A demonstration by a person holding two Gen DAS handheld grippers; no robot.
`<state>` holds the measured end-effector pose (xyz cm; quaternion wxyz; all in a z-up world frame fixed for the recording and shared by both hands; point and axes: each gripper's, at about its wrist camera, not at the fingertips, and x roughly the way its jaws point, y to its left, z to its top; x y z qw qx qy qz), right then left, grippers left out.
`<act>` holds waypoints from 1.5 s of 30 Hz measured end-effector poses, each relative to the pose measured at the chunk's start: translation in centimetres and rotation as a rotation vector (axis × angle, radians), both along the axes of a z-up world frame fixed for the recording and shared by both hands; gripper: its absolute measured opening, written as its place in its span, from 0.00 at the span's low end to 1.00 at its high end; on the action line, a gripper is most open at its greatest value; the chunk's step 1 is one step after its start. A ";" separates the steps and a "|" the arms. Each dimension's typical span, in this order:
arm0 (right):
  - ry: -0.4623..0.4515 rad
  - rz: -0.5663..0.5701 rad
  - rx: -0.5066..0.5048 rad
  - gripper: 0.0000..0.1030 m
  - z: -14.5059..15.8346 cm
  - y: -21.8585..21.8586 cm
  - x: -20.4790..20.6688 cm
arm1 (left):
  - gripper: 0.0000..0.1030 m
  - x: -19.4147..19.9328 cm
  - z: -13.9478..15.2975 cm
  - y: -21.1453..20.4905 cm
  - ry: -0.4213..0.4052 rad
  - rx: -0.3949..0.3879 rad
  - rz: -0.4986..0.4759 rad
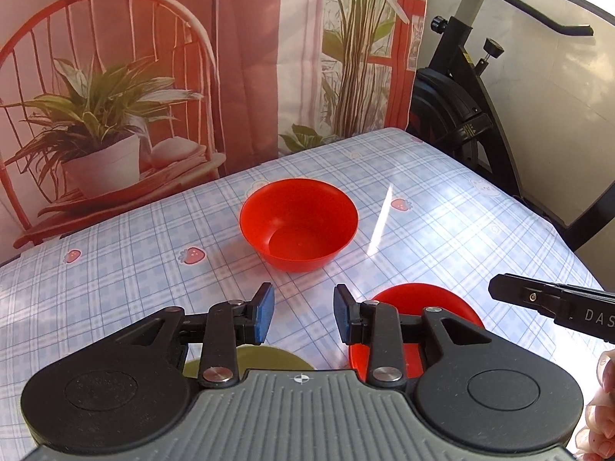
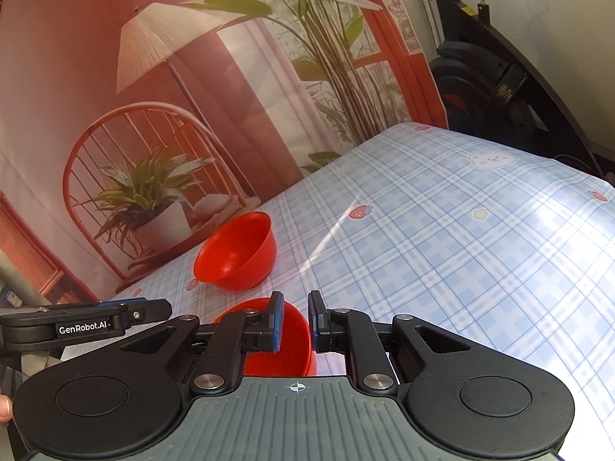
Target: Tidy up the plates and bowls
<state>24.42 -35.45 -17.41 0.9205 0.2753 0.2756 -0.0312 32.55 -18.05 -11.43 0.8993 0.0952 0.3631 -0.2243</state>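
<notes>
One red bowl [image 1: 298, 226] stands upright in the middle of the checked tablecloth [image 1: 115, 288]. A second red bowl [image 1: 430, 303] sits nearer, half hidden behind my left gripper's right finger. My left gripper [image 1: 303, 315] hovers open above the cloth with nothing between its blue pads. A yellow-green plate [image 1: 269, 357] lies beneath it, mostly covered. In the right wrist view the near red bowl [image 2: 276, 349] has its right rim between the pads of my right gripper [image 2: 296, 322], which is shut on it. The far red bowl [image 2: 238, 253] sits behind.
A printed backdrop [image 1: 115, 77] with a chair and plants hangs along the table's far edge. An exercise bike [image 1: 461, 96] stands past the far right corner. A person's hand [image 1: 603, 403] holds the right gripper. The cloth's right half [image 2: 461, 249] carries no dishes.
</notes>
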 end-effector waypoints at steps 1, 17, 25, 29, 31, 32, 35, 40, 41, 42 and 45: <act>-0.002 0.004 -0.008 0.14 0.1 0.0 0.3 | 0.36 0.4 0.3 0.2 -0.012 -0.015 0.011; 0.038 0.103 -0.077 0.14 0.5 0.2 11.8 | 0.36 7.9 -3.0 0.4 0.070 -0.094 0.150; 0.086 0.149 -0.075 0.18 -0.7 0.6 15.5 | 0.36 10.8 -5.3 1.5 0.155 -0.157 0.206; 0.139 0.157 -0.025 0.18 -2.0 0.5 16.8 | 0.35 11.2 -5.6 1.2 0.178 -0.168 0.190; 0.163 0.150 -0.008 0.18 -2.8 0.5 17.2 | 0.29 11.2 -6.0 1.2 0.187 -0.176 0.185; 0.162 0.154 0.006 0.17 -3.0 0.5 17.2 | 0.22 11.2 -6.1 1.2 0.189 -0.185 0.176; 0.158 0.171 -0.006 0.08 -2.8 0.8 17.1 | 0.13 10.7 -5.9 0.6 0.177 -0.178 0.134; 0.141 0.167 0.002 0.08 -2.2 0.5 16.5 | 0.13 10.2 -5.3 0.3 0.178 -0.171 0.138; 0.135 0.169 0.000 0.08 -2.1 0.5 16.3 | 0.13 10.0 -5.0 0.3 0.176 -0.171 0.138; 0.130 0.171 -0.001 0.08 -1.9 0.5 16.1 | 0.13 9.8 -4.7 0.2 0.169 -0.165 0.137; 0.120 0.173 0.006 0.08 -1.4 0.2 15.5 | 0.13 9.2 -3.8 -0.1 0.151 -0.147 0.134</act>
